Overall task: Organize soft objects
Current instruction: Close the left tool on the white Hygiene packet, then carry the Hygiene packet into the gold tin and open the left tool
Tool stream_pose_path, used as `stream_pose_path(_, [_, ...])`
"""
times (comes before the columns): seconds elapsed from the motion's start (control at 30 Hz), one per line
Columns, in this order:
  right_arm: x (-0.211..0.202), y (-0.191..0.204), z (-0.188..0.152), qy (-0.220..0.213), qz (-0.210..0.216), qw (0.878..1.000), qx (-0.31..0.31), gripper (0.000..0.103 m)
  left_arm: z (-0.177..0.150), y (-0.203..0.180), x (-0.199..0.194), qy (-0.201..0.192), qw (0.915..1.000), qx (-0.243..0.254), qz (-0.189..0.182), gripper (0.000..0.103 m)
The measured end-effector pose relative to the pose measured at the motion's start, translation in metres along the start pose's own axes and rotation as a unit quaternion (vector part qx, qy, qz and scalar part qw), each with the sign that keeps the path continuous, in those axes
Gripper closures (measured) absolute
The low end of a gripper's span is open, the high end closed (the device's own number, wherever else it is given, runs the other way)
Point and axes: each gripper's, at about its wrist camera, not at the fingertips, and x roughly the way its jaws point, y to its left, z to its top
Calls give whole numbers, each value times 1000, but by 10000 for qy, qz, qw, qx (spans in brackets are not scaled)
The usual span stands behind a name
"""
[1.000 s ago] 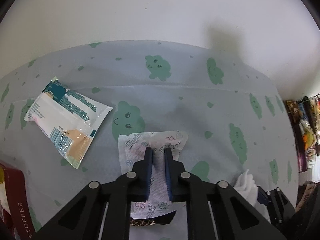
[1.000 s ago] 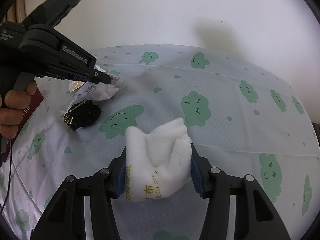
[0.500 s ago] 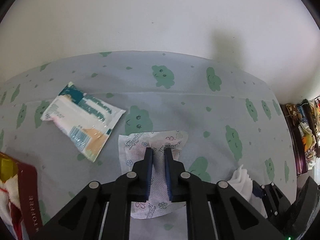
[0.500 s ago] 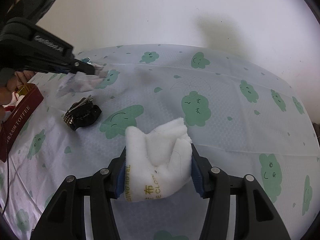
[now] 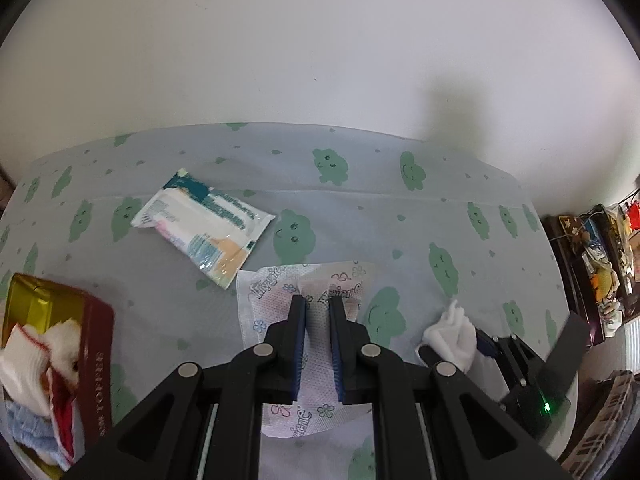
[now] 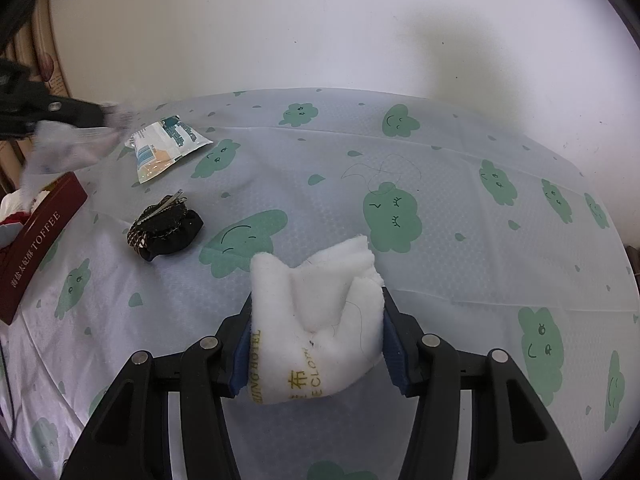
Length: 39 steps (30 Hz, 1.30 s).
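My left gripper is shut on a thin white wrapped pad printed with flowers, held above the cloud-print cloth. In the right wrist view that left gripper carries the blurred pad at the far left, over the red toffee box. My right gripper is shut on a folded white hotel cloth with yellow lettering, low over the table; the cloth also shows at the lower right of the left wrist view. The open box holds white, red and blue soft items.
A teal-and-white wipes packet lies on the tablecloth toward the back left. A black scrunchie with a hair clip sits between the box and my right gripper. A white wall bounds the far edge; cluttered shelves stand right.
My left gripper has risen and moved left toward the red box, carrying the pad away from the black scrunchie. The right gripper and its cloth have stayed still.
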Motion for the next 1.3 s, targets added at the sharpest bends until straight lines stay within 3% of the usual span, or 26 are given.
stream_pose_path(0.3, [0, 0, 0, -2, -1, 10000, -4, 52, -16, 35, -52, -63, 9996, -172, 217, 92])
stream_pose_path(0.5, [0, 0, 0, -1, 5, 10000, 1, 52, -21, 81, -93, -216, 9972, -237, 681, 91])
stream_pose_path(0.73, [1, 0, 0, 3, -30, 10000, -23, 52, -27, 158, -122, -379, 9877, -663, 1365, 91])
stream_pose_path(1.0, [1, 0, 0, 7, -46, 10000, -53, 51, -46, 220, -115, -247, 9805, -974, 1691, 91])
stream_pose_path(1.1, [1, 0, 0, 9, -60, 10000, -65, 51, -49, 244, -108, -257, 9781, -1258, 1641, 91])
stream_pose_path(1.3, [2, 0, 0, 15, -75, 9999, -82, 50, -36, 265, -93, -379, 9774, -1269, 1649, 91])
